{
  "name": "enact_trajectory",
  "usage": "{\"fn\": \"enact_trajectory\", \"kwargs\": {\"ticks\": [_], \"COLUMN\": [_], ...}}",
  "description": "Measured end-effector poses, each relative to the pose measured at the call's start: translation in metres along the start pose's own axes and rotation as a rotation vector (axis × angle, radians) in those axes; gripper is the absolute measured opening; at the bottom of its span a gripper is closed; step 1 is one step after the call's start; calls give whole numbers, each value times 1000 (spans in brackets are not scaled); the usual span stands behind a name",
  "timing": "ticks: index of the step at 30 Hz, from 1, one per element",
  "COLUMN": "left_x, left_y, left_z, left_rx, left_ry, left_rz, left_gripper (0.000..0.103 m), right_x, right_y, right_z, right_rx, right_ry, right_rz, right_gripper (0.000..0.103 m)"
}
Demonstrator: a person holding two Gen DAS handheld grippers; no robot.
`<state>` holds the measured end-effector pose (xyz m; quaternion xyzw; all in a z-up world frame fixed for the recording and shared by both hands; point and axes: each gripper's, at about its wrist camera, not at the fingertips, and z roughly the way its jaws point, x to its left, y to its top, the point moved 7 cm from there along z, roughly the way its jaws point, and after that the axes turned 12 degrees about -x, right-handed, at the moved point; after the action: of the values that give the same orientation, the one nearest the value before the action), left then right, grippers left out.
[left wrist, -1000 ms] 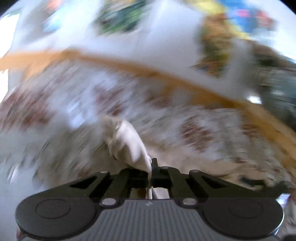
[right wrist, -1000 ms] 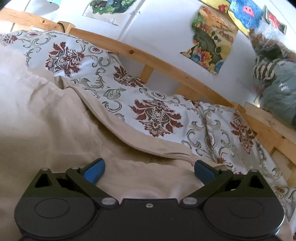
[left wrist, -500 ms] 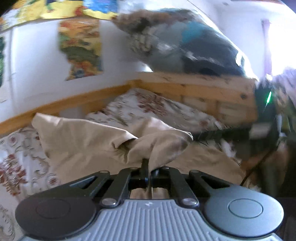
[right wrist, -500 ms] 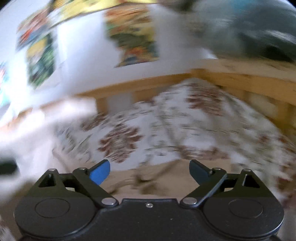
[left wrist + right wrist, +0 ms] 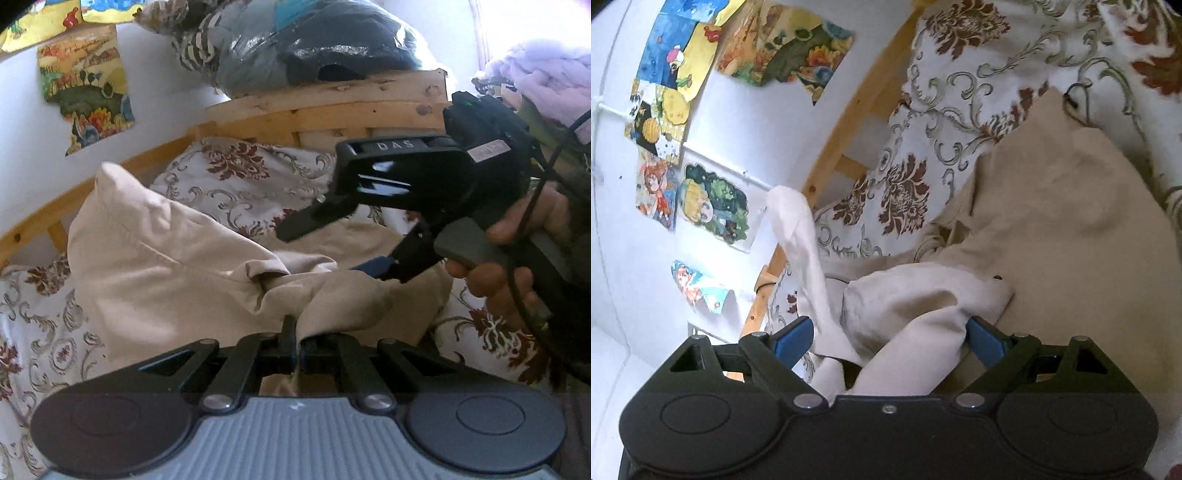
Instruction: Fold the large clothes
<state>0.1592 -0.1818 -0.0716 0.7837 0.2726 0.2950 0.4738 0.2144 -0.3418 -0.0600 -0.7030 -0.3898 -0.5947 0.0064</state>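
The left wrist camera sits low over the bed, facing the wooden headboard at close range, with the right gripper at right of frame. The right wrist camera is rolled sideways, facing the poster wall. Both views share the beige garment and floral bedding.

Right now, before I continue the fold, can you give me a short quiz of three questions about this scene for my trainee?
1. True or false: the right tongs are clamped shut.
2. Which one pinches the beige garment? A) left tongs B) right tongs C) neither
3. Fill in: the bed sheet under the garment has a ____ pattern.

Key: 1 false, they stand open with cloth between them; 2 A; 3 floral.
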Motion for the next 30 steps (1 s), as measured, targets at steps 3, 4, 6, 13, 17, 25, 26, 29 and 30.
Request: {"fn": "enact_trajectory", "kwargs": {"ticks": [3,4,6,13,17,25,26,29,30], "left_x": [-10,-14,-24,-42,-44,-81,-87,-96,-96], "left_y": [-3,-4,-10,-22,-19,11,13,19,20], "left_z": [2,2,1,4,4,21,26,40,42], "left_rx": [16,20,31,56,41,-59,-68,-78,-71], "left_ry": [-23,-29,-35,-54,-53,-163,-183,-240,-261], "left_rz": [34,56,105,159,154,184,183,152,124], "left_gripper": [1,1,1,1,1,1,2,14,17], "right_x": [1,0,1,-2,0,23,20,3,-3], "right_y": [2,5,8,-3,-8,9,13,26,30], "right_z": [1,2,2,16,21,-22,-29,-45,-49], "right_rx": [-17,-22,-26,19,22,-145,-163,-214,-232], "right_ry": [29,37,54,-12,-17,-40,-72,-153,-173], "right_rz": [13,11,-3,-129,-186,-352,-371,-367,-358], "right_gripper": [88,86,85,56,25,9,9,8,8]}}
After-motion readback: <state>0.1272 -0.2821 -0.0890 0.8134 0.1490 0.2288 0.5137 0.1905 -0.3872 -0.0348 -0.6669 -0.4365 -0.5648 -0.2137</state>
